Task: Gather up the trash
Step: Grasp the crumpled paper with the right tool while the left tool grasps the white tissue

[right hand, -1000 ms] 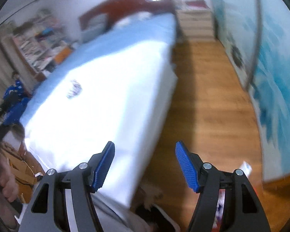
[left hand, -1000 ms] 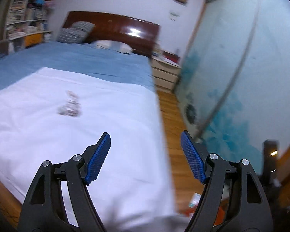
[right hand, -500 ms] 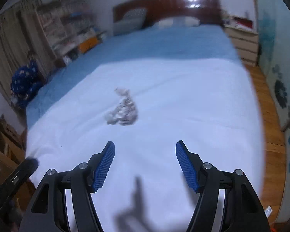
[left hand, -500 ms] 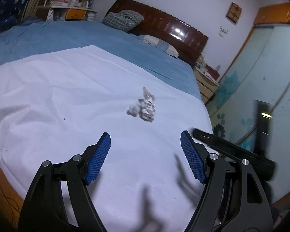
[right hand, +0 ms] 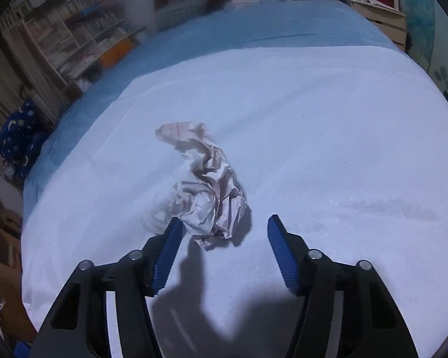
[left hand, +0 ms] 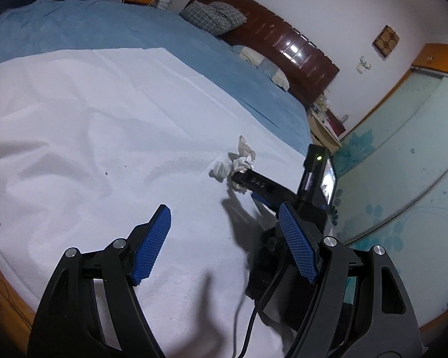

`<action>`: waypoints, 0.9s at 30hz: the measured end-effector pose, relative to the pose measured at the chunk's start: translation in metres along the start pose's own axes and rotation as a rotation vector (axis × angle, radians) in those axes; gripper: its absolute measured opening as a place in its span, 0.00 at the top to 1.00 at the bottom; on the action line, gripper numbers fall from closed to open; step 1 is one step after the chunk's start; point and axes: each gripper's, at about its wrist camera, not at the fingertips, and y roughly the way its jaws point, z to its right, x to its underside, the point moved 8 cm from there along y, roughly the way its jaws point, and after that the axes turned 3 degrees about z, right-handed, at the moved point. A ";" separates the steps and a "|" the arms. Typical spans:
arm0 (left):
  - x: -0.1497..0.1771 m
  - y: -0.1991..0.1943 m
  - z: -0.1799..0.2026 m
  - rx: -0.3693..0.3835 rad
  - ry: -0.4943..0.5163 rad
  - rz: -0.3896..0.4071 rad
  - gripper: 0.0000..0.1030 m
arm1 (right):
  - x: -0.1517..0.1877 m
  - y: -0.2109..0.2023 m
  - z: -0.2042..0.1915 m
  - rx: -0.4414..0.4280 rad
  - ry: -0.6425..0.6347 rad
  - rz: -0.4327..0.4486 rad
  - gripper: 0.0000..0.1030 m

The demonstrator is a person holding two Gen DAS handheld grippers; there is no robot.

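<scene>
Tongs first: my right gripper (right hand: 224, 247) hangs over the white sheet (right hand: 328, 149) with its jaws closing. The crumpled paper (right hand: 209, 197) lies at their mouth, and the left pad (right hand: 167, 250) is touching or just short of its near edge; the right pad has bare sheet in front of it, so nothing is pinched yet. My left gripper (left hand: 224, 241) is spread wide over bare sheet, holding nothing. From its camera the right gripper's tip sits right at the paper wad (left hand: 239, 161), beside a smaller white scrap.

By my reckoning the task has barely begun: the trash is on the bed, uncollected. The squeeze, the lift and the drop-off are all left, and I see no bin.

A second ago my right camera looked down the wooden floor beside the bed, the paper small and far away. Half a second ago it was over the bed, the wad well ahead of open jaws. Now the wad is at the pads.
</scene>
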 end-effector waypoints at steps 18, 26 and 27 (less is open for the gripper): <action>-0.001 0.076 0.003 -0.010 0.009 -0.073 0.27 | 0.016 -0.157 0.044 -0.066 0.043 0.131 0.78; -0.032 0.151 0.022 -0.075 0.137 -0.092 0.25 | 0.089 -0.234 0.065 -0.097 0.107 0.114 0.78; -0.032 0.161 0.017 -0.098 0.125 -0.110 0.25 | 0.088 -0.229 0.063 -0.097 0.099 0.108 0.78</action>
